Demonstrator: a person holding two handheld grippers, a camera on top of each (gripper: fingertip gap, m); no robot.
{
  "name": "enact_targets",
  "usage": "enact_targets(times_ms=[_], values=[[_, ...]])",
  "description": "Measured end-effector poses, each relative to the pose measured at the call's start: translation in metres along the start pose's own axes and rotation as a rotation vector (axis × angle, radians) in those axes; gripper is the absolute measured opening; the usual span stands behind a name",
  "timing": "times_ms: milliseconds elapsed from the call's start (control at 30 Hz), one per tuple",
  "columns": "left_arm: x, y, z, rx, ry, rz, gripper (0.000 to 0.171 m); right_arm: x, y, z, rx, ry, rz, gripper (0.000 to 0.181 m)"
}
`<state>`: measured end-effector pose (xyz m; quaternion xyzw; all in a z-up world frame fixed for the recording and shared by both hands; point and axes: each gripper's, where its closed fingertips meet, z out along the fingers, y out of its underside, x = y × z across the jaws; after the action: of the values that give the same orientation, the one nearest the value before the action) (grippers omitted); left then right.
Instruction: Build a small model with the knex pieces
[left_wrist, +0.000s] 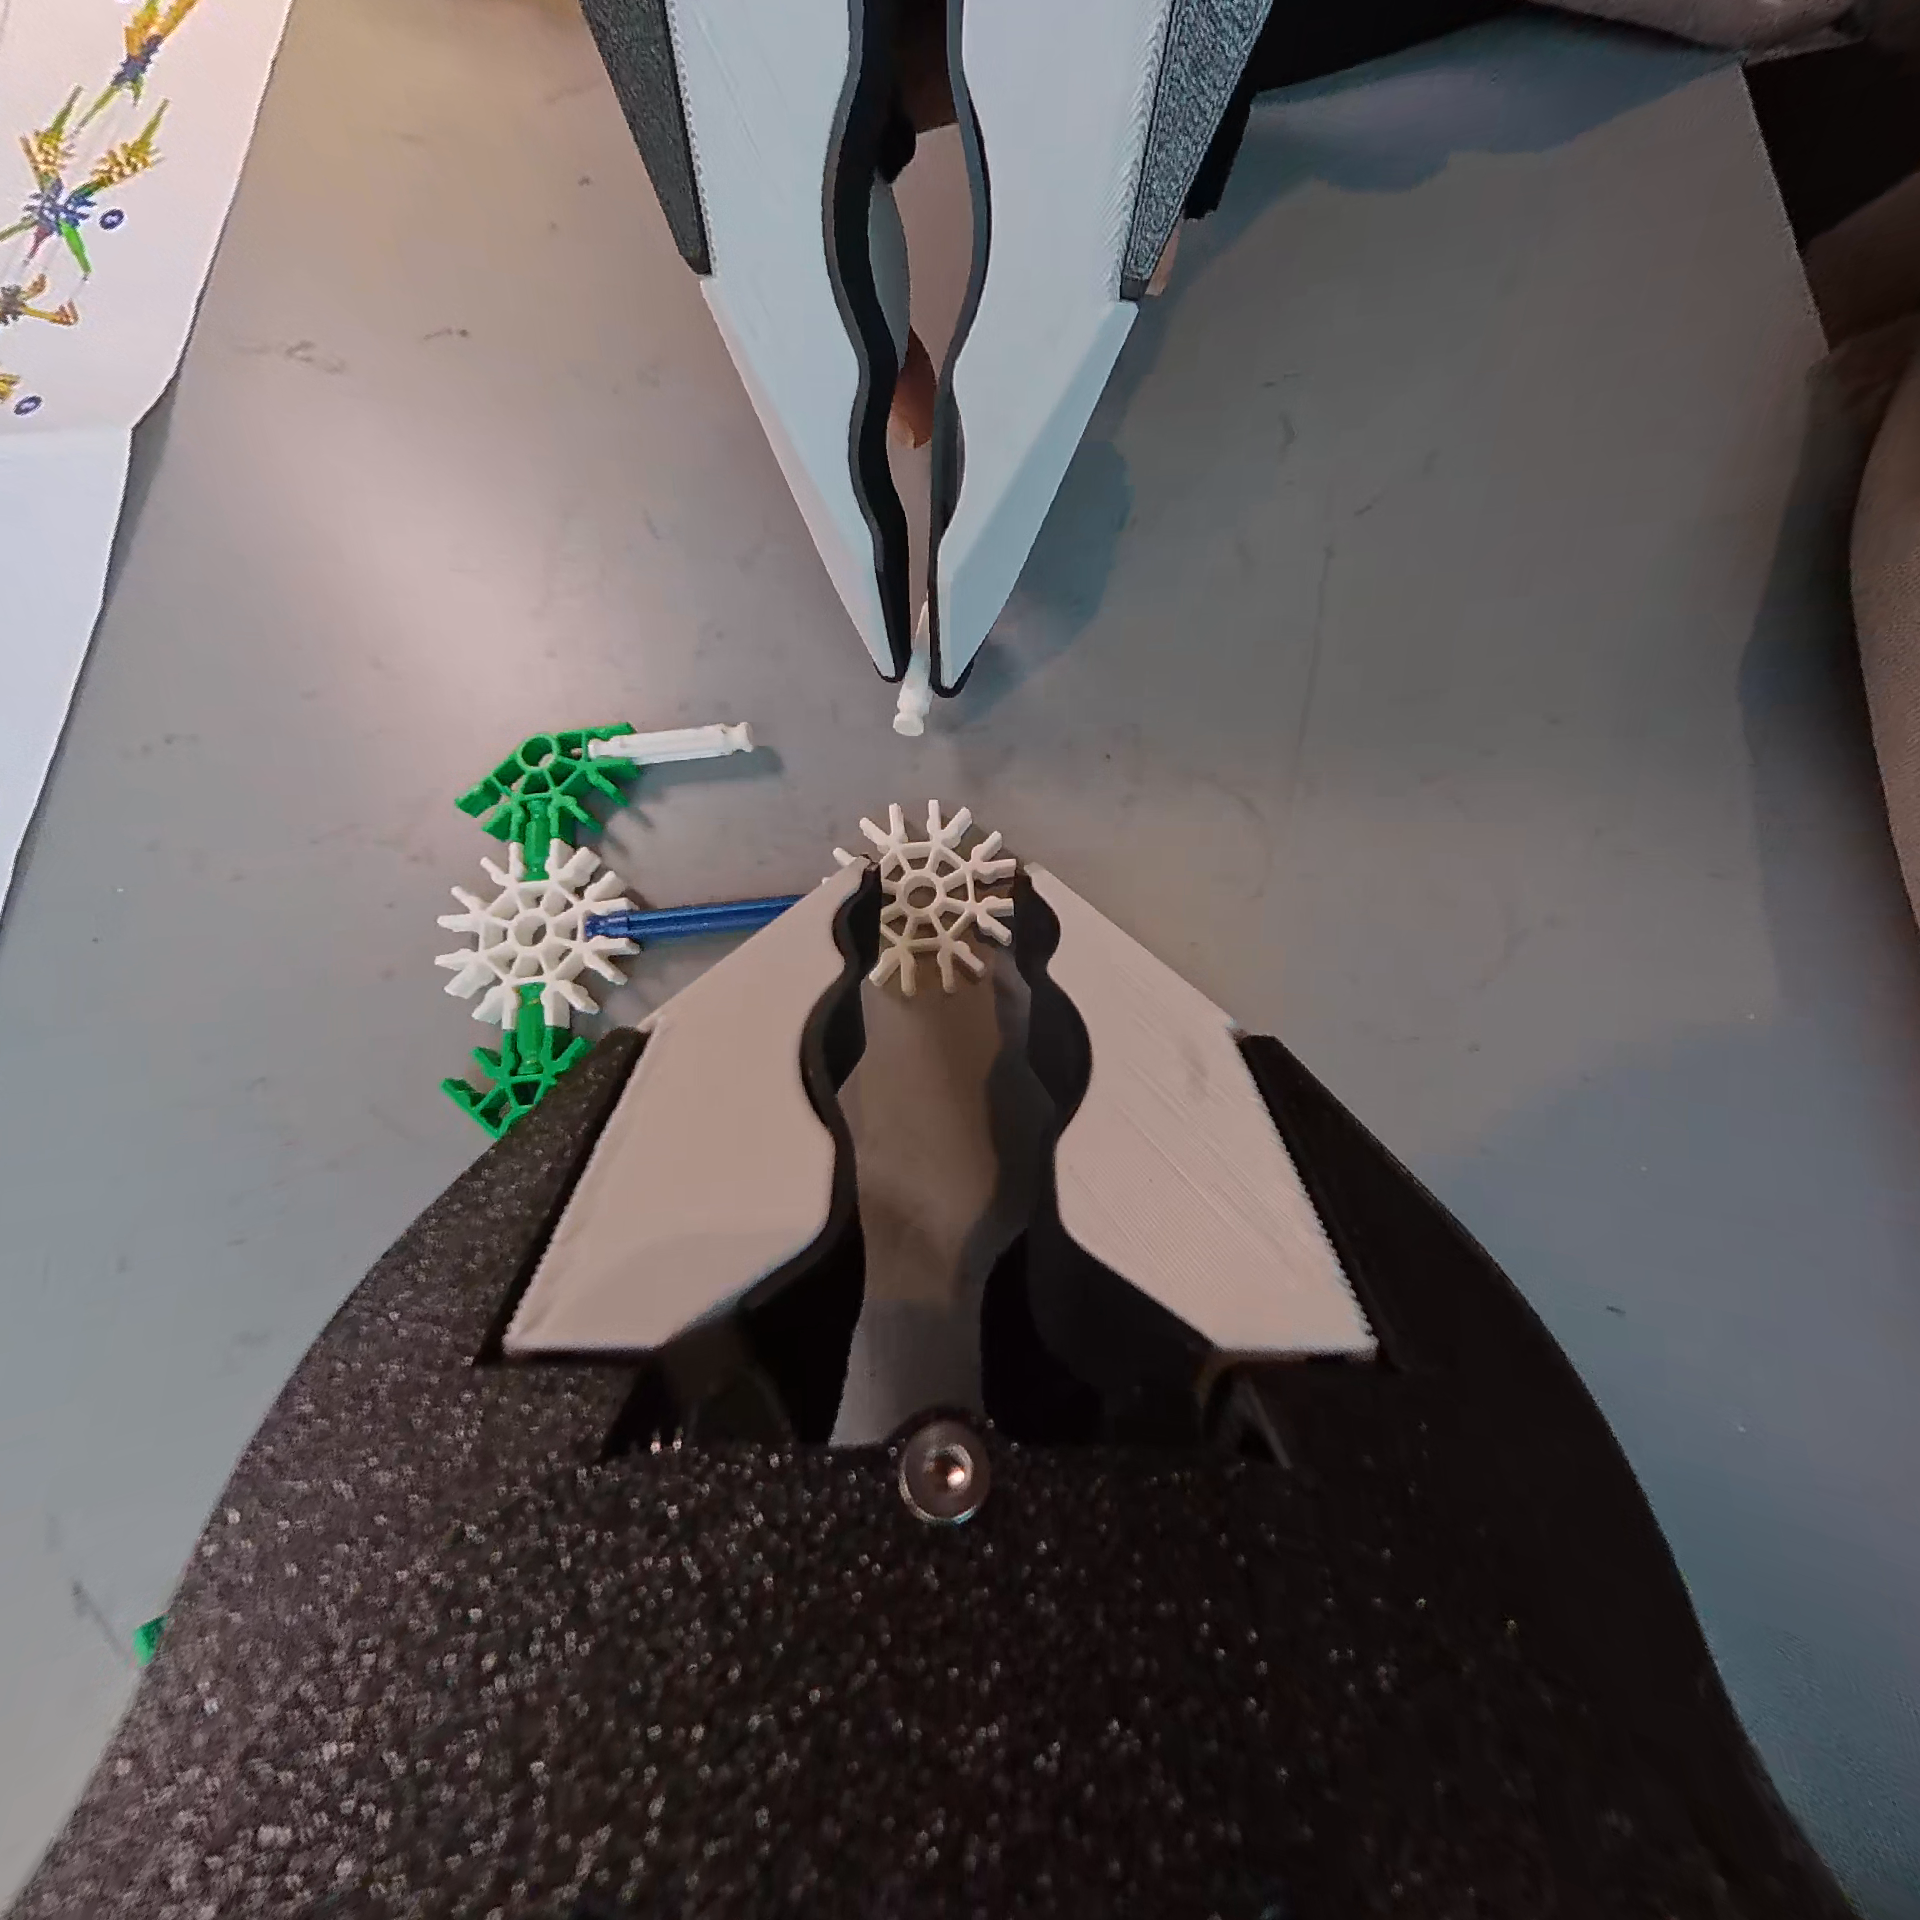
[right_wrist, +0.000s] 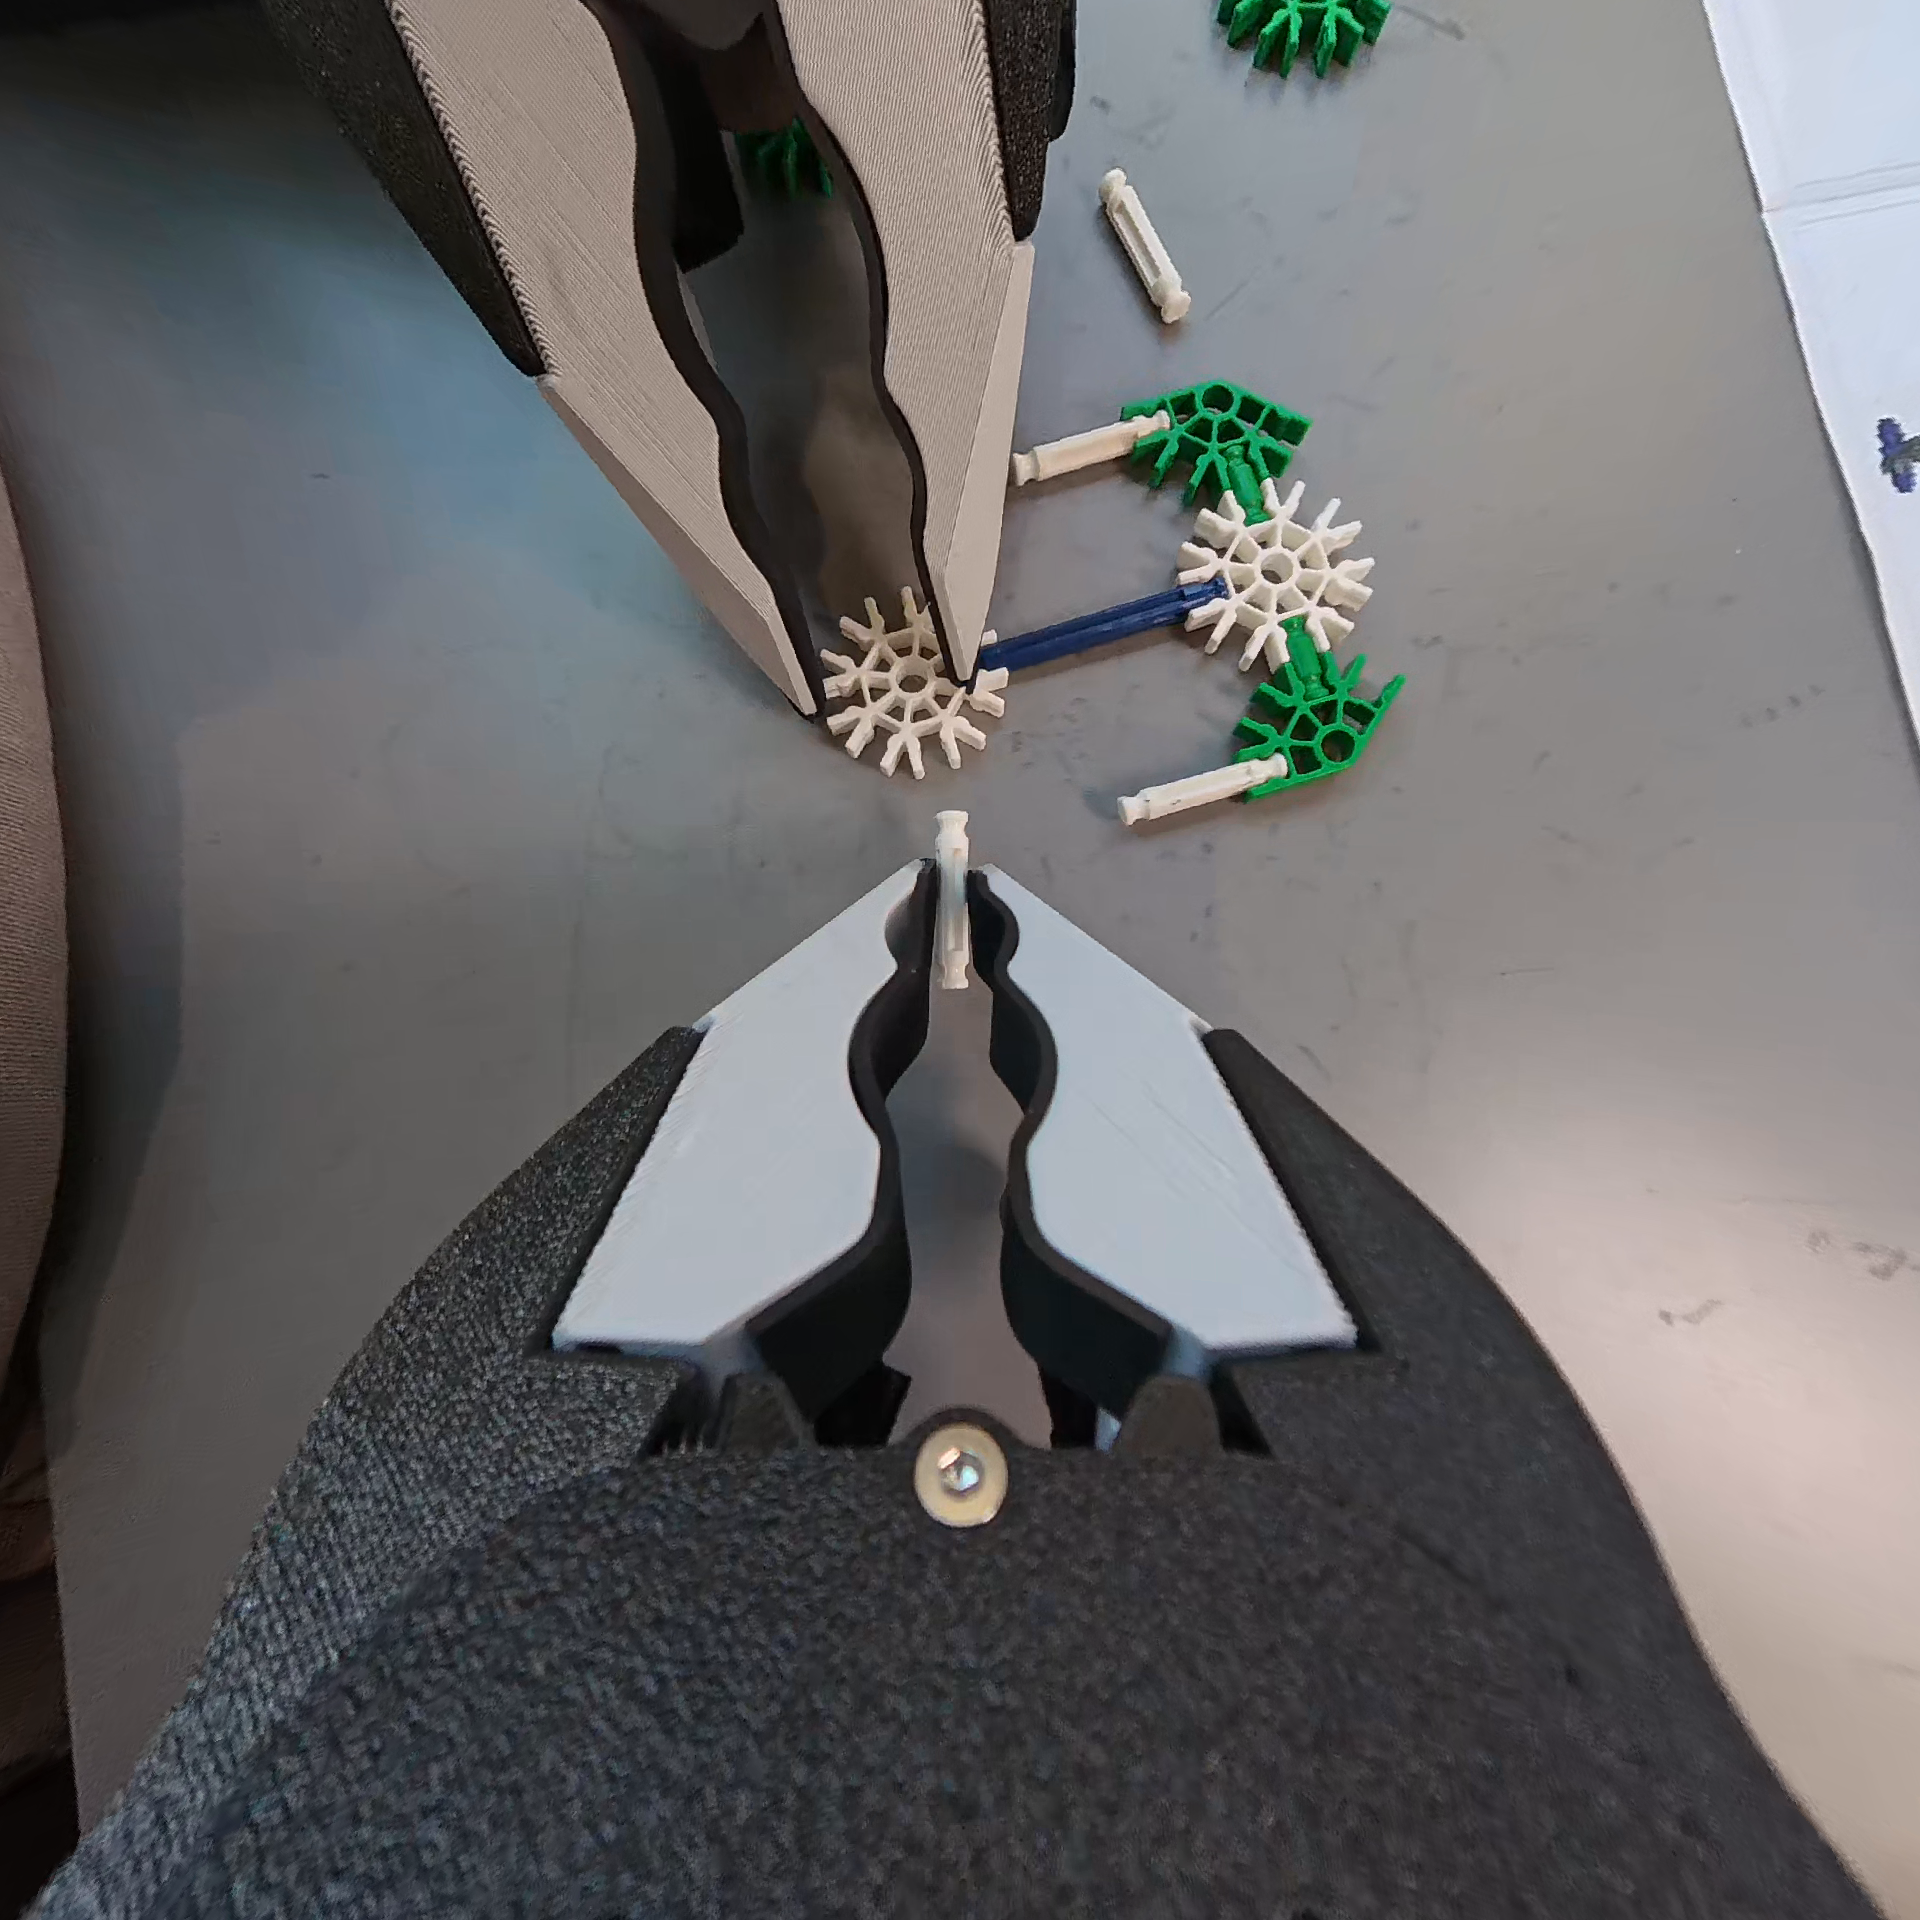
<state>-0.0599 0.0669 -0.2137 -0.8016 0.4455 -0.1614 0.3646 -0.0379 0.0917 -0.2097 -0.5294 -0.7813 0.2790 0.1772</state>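
Observation:
My left gripper (left_wrist: 940, 883) is shut on a white snowflake connector (left_wrist: 938, 902), held at the tabletop; a blue rod (left_wrist: 707, 920) joins it to a second white snowflake connector (left_wrist: 532, 932). That one sits between two green connectors (left_wrist: 551, 774) with short white rods (left_wrist: 675, 741). My right gripper (right_wrist: 948, 873) is shut on a short white rod (right_wrist: 951, 914) and points at the held snowflake connector (right_wrist: 909, 691) from a short gap. It also shows in the left wrist view (left_wrist: 914, 681), facing my left gripper. The assembly's blue rod (right_wrist: 1091, 621) shows in the right wrist view too.
A grey table (left_wrist: 1455, 727) bears everything. A loose white rod (right_wrist: 1143, 247) and a green connector (right_wrist: 1304, 31) lie farther off. A white instruction sheet (left_wrist: 73, 260) lies at the table's left side. Grey fabric (left_wrist: 1881, 675) borders the right edge.

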Motion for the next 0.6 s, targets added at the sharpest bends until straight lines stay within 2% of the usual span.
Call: enact_targets(times_ms=[367, 467, 600], values=[[-0.0018, 0.0000, -0.0007, 0.015, 0.006, -0.016, 0.023, 0.0043, -0.0020, 0.0006, 0.028, 0.009, 0.062, 0.004], [0.0027, -0.0032, -0.0037, 0.034, 0.051, -0.047, 0.032, 0.0035, -0.0019, 0.0018, 0.030, 0.005, 0.065, 0.004], [0.0002, -0.0058, -0.0072, 0.050, 0.040, -0.040, 0.033, 0.0029, -0.0012, 0.0027, 0.034, -0.001, 0.072, 0.005]])
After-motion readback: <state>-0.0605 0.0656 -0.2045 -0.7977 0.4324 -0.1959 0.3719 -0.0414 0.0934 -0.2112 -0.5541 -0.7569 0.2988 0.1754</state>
